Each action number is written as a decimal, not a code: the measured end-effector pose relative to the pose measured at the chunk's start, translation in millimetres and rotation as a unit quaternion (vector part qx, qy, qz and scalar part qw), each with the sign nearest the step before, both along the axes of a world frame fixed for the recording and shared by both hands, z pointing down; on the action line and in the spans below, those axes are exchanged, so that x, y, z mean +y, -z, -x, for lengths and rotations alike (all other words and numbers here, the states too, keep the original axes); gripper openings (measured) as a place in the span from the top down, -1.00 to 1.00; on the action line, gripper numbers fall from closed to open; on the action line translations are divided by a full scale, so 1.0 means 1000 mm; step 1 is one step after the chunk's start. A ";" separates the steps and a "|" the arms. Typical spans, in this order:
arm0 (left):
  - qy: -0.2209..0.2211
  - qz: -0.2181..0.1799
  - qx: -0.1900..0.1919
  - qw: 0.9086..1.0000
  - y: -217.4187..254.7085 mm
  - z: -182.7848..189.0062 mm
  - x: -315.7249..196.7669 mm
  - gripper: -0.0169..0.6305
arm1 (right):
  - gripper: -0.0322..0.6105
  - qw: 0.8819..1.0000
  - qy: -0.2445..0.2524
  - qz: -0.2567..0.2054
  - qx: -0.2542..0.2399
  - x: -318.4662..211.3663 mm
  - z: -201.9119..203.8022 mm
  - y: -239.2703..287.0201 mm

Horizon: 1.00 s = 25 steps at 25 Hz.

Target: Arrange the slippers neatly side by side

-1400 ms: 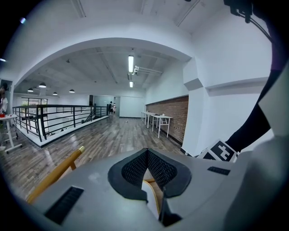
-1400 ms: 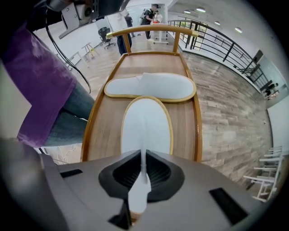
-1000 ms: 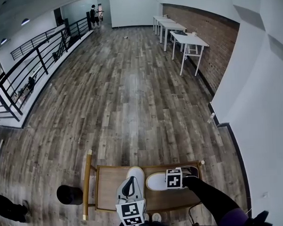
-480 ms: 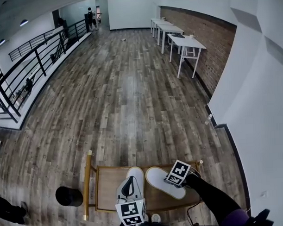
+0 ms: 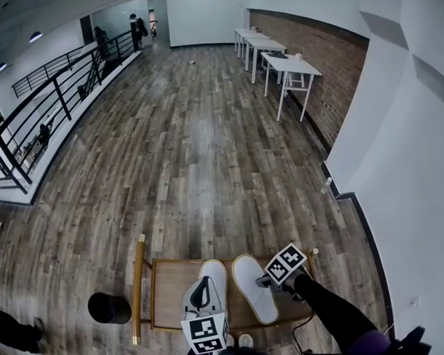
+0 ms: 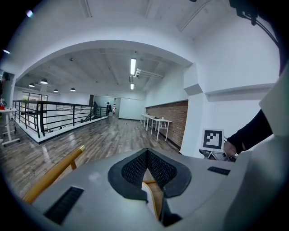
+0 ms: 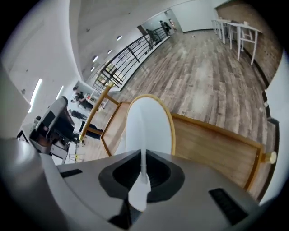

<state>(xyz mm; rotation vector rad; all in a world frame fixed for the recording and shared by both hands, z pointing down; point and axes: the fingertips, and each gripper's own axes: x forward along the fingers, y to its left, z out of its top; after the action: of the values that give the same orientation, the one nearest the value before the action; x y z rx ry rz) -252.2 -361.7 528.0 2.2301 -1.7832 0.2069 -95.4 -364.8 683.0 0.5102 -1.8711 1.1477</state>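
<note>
Two white slippers lie on a low wooden table (image 5: 168, 288) with yellow rails. The left slipper (image 5: 214, 272) points away from me; my left gripper (image 5: 202, 296) covers its near end, jaws closed around a white, tan-rimmed edge (image 6: 149, 191). In the left gripper view that gripper (image 6: 146, 155) has its pads meeting at the tips. The right slipper (image 5: 253, 290) lies lengthwise just right of the first, near end angled slightly right. My right gripper (image 5: 272, 282) is shut on its thin white upper (image 7: 143, 155); its sole (image 7: 151, 124) shows ahead over the table (image 7: 212, 149).
A black round object (image 5: 109, 308) stands on the wood floor left of the table. A white wall (image 5: 396, 167) runs close on the right. White desks (image 5: 294, 65) line the far brick wall, a black railing (image 5: 45, 106) the left side. People (image 5: 135, 23) stand far off.
The right gripper has rolled and lifted slightly, swinging the right slipper from lying crosswise to lying lengthwise beside the left slipper. The left gripper has stayed put.
</note>
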 end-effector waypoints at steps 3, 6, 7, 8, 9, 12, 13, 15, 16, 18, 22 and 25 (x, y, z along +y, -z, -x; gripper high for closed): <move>0.003 0.000 0.000 1.000 0.001 0.003 0.000 0.95 | 0.84 0.998 -0.053 0.018 -0.021 -0.002 0.004 -0.001; 0.003 0.000 -0.001 1.000 0.000 0.003 0.001 0.95 | 0.84 0.994 -0.101 0.030 -0.033 -0.004 0.008 -0.005; 0.003 0.000 -0.002 1.000 -0.001 0.003 0.001 0.95 | 0.84 0.992 -0.114 0.032 -0.034 -0.004 0.009 -0.007; 0.003 0.000 -0.002 1.000 -0.001 0.004 0.002 0.95 | 0.84 0.991 -0.126 0.033 -0.033 -0.005 0.010 -0.009; 0.003 0.000 -0.002 1.000 -0.001 0.004 0.002 0.95 | 0.84 0.990 -0.136 0.034 -0.032 -0.006 0.010 -0.011; 0.003 -0.001 -0.003 1.000 -0.001 0.006 0.001 0.95 | 0.84 0.986 -0.161 0.038 -0.030 -0.007 0.012 -0.018; 0.004 -0.001 -0.003 1.000 -0.001 0.006 0.001 0.95 | 0.84 0.984 -0.168 0.041 -0.030 -0.007 0.012 -0.019; 0.005 0.000 -0.003 1.000 -0.002 0.008 0.001 0.95 | 0.84 0.983 -0.175 0.045 -0.029 -0.007 0.013 -0.023; 0.006 0.001 -0.003 1.000 -0.003 0.008 0.000 0.95 | 0.84 0.983 -0.175 0.046 -0.028 -0.007 0.014 -0.024; 0.009 0.002 -0.003 1.000 -0.004 0.010 0.000 0.95 | 0.84 0.983 -0.175 0.049 -0.024 -0.006 0.015 -0.028; 0.011 0.004 -0.001 1.000 -0.006 0.012 0.000 0.95 | 0.84 0.983 -0.176 0.052 -0.014 -0.004 0.016 -0.036; 0.010 0.007 -0.002 1.000 -0.008 0.012 -0.001 0.95 | 0.84 0.982 -0.181 0.057 -0.015 -0.004 0.018 -0.042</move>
<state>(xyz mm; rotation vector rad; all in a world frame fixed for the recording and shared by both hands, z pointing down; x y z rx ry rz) -264.6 -362.9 535.9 2.2027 -1.7995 0.2178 -113.0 -368.8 725.2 0.7947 -1.7684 1.4973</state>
